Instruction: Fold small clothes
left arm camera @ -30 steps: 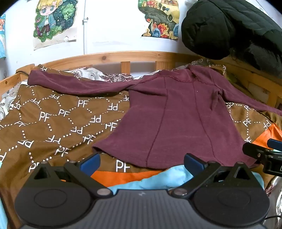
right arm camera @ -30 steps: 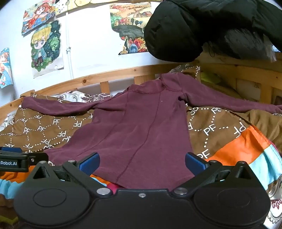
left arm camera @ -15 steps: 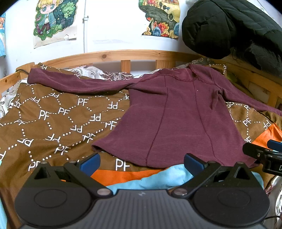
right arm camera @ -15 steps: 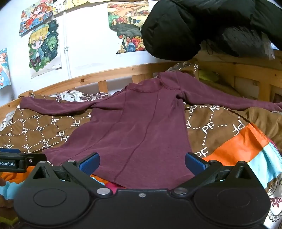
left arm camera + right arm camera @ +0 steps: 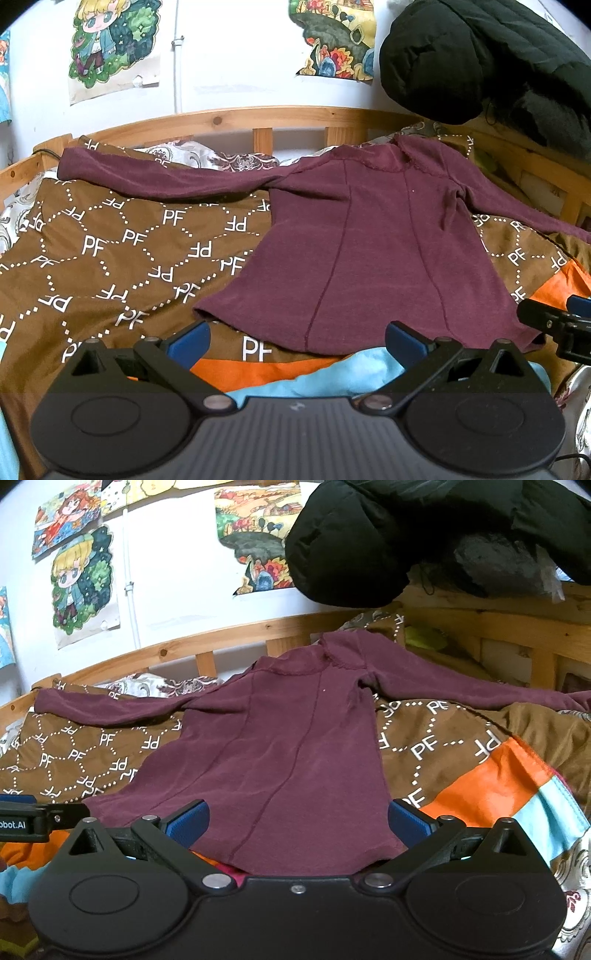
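Observation:
A small maroon long-sleeved top [image 5: 369, 251] lies flat on the bed, collar toward the headboard and both sleeves spread sideways; it also shows in the right wrist view [image 5: 280, 746]. My left gripper [image 5: 295, 338] is open and empty, just short of the hem near its left corner. My right gripper [image 5: 297, 818] is open and empty, with the hem's right part between its blue pads [image 5: 408, 819]. Each gripper's tip shows at the edge of the other's view.
A brown "PF" patterned quilt [image 5: 110, 258] with orange and light blue bands covers the bed. A wooden headboard rail [image 5: 258, 114] runs along the back. A black puffy jacket [image 5: 480, 62] hangs at the upper right. Posters are on the white wall.
Both views have shifted slightly; the grippers drifted a little over the hem and stay open. The top has not moved.

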The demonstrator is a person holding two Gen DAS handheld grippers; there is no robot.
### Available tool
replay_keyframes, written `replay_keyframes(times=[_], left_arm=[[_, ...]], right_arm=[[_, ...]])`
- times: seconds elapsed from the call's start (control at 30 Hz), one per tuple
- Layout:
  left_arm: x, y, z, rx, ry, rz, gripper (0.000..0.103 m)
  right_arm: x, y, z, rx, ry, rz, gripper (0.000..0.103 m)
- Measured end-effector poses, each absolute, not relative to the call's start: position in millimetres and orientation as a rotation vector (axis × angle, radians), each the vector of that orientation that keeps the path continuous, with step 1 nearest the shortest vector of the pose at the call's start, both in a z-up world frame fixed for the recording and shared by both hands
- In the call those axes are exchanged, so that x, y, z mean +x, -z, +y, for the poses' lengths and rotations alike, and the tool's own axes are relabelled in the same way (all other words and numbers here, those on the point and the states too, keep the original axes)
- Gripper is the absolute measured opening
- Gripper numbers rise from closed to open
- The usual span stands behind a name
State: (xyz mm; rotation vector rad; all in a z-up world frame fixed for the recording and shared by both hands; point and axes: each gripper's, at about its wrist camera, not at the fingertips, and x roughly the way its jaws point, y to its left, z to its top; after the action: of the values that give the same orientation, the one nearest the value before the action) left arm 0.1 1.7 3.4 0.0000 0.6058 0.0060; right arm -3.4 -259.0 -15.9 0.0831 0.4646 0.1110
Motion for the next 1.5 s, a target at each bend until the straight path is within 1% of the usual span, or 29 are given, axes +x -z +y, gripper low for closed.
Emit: replay_keyframes(times=[0.47, 1.5], left_arm=[[3.4, -12.8, 3.7, 0.016, -0.036, 0.589, 0.102], [2.5, -6.0, -0.1, 0.011, -0.02, 0.603, 0.102]], right_arm=[[-4.9, 12.5, -256.7, 0.07, -0.116, 0.46, 0.103], [-3.4, 11.1, -259.6, 0.091, -0.112, 0.468, 0.103]])
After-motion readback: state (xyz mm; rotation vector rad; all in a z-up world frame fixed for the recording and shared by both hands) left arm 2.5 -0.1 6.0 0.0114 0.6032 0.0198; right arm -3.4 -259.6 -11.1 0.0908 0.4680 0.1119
